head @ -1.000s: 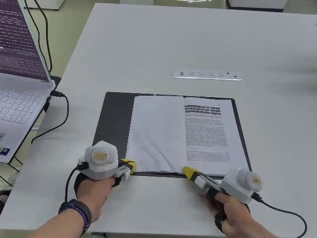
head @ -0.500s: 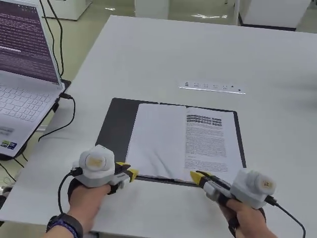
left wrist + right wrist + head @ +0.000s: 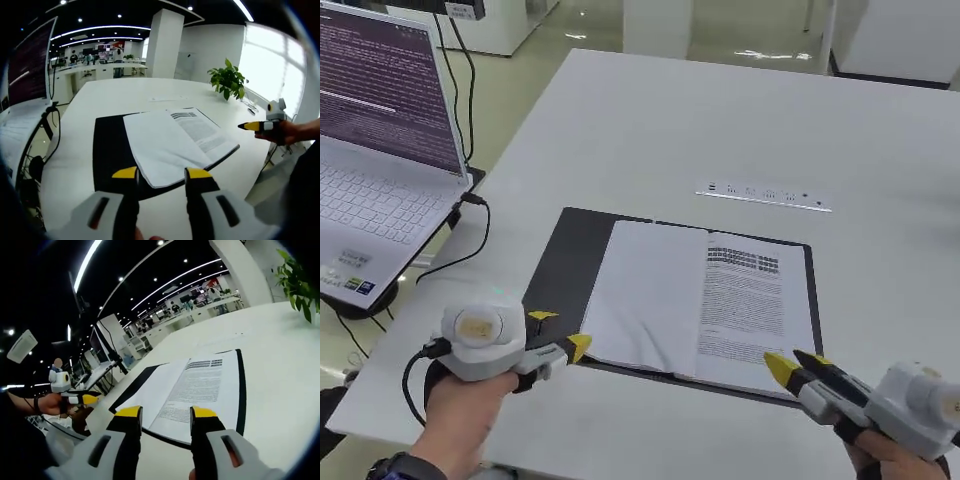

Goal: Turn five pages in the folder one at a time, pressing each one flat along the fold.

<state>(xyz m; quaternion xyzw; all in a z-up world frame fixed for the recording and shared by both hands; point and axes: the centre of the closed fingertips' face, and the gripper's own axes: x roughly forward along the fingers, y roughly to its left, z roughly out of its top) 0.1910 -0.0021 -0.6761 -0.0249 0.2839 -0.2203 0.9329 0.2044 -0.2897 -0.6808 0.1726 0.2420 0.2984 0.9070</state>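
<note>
Lying open on the table [image 3: 670, 130], the folder [image 3: 570, 270] sits ahead of both my grippers, its fold [image 3: 703, 295] running away from me. The printed page [image 3: 745, 300] lies right of the fold. My right gripper [image 3: 792, 363] hovers just off that page's near corner, jaws apart, empty. My left gripper [image 3: 560, 330], likewise parted and empty, stands beside the cover's near left corner. Judgement: the right is better placed to lift.

Folder [image 3: 568, 262] open mid-frame on table [image 3: 650, 110], blank page left, printed page right. Left gripper [image 3: 561, 331] lower left, jaws apart, just beside folder's near-left corner. Right gripper [image 3: 798, 364] lower right, at near-right corner. Laptop [image 3: 380, 190] upper left. Socket strip [image 3: 765, 194] above folder.
</note>
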